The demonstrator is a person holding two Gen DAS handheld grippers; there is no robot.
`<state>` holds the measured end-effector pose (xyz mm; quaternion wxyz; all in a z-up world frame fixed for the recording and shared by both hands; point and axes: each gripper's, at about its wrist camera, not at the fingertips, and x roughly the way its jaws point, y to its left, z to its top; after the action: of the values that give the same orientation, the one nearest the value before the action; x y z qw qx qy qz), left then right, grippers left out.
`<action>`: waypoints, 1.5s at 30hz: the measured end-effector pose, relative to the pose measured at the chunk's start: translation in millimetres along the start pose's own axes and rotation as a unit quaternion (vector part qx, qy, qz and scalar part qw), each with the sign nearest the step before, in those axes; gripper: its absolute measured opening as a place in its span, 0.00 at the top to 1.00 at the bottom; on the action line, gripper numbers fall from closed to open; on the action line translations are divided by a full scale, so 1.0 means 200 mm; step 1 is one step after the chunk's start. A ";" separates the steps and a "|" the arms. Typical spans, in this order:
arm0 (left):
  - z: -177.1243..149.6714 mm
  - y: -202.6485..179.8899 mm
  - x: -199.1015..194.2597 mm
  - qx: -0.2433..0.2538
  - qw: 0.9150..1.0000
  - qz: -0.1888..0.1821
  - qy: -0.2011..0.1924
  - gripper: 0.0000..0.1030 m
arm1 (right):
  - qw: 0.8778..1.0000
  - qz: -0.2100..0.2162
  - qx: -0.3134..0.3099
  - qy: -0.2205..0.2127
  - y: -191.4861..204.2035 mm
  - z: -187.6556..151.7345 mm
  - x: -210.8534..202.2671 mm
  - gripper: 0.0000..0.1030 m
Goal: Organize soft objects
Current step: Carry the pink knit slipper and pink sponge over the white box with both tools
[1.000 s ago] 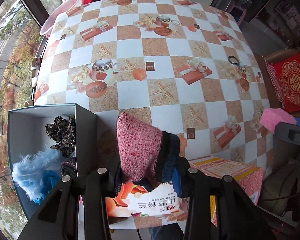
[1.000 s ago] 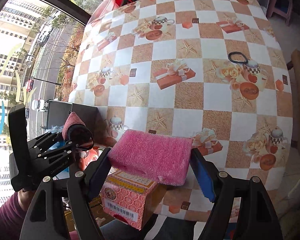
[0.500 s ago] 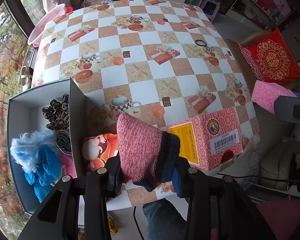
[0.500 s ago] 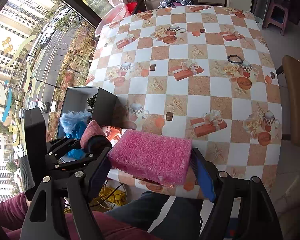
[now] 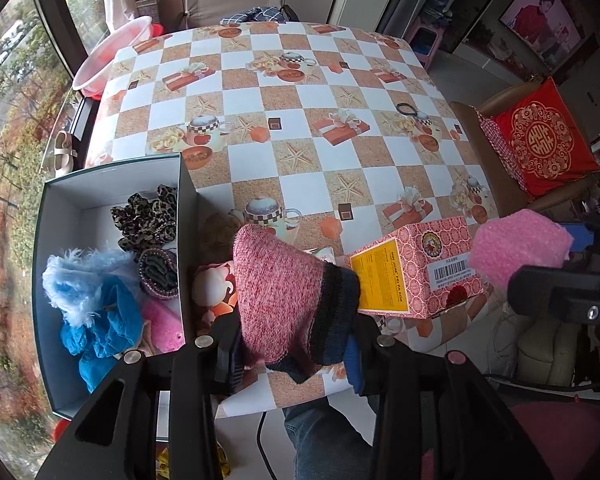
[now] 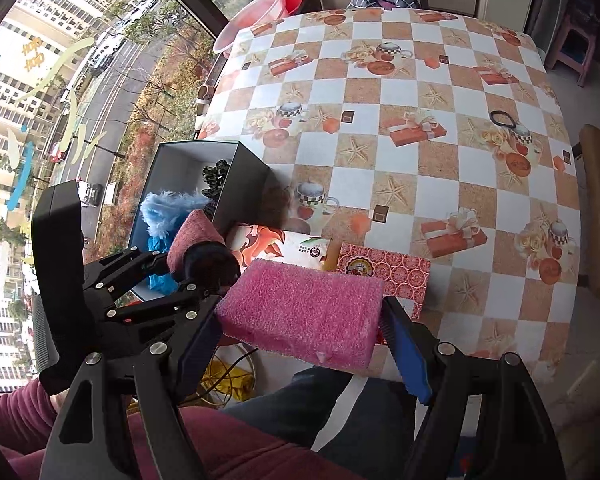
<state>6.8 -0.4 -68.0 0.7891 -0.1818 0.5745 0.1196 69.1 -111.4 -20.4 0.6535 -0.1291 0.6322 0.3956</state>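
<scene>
Left wrist: knit sock (image 5: 284,300) gripped, box (image 5: 112,184) now seemingly farther below.

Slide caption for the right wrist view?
Right claw grips a pink sponge above the table edge, beside the grey box.

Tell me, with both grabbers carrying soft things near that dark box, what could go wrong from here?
1. The left gripper clamps only the dark cuff of the pink knitted sock; the loose end could snag the wall of the dark open-topped box.
2. The box already holds a fluffy blue item and a leopard-print scrunchie, so the pink foam sponge in the right gripper might perch on top and spill.
</scene>
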 end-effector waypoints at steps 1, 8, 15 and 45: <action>0.00 0.01 0.00 -0.002 1.000 0.000 -0.001 0.59 | 1.000 0.000 -0.001 0.000 0.01 0.00 0.00 0.23; -0.02 0.03 -0.03 -0.006 1.000 0.000 -0.011 0.59 | 1.000 -0.004 -0.016 0.002 0.08 0.01 0.01 0.23; -0.02 0.05 -0.04 -0.009 1.000 -0.002 -0.014 0.59 | 1.000 -0.009 -0.024 0.004 0.11 0.01 0.02 0.23; -0.09 0.22 -0.10 -0.064 0.997 0.007 -0.034 0.59 | 0.997 -0.011 -0.071 0.017 0.28 0.08 0.08 0.23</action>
<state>-31.7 33.0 -60.7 0.7941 -0.2237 0.5398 0.1673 40.3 -58.0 -14.9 0.6362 -0.1889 0.6124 0.4296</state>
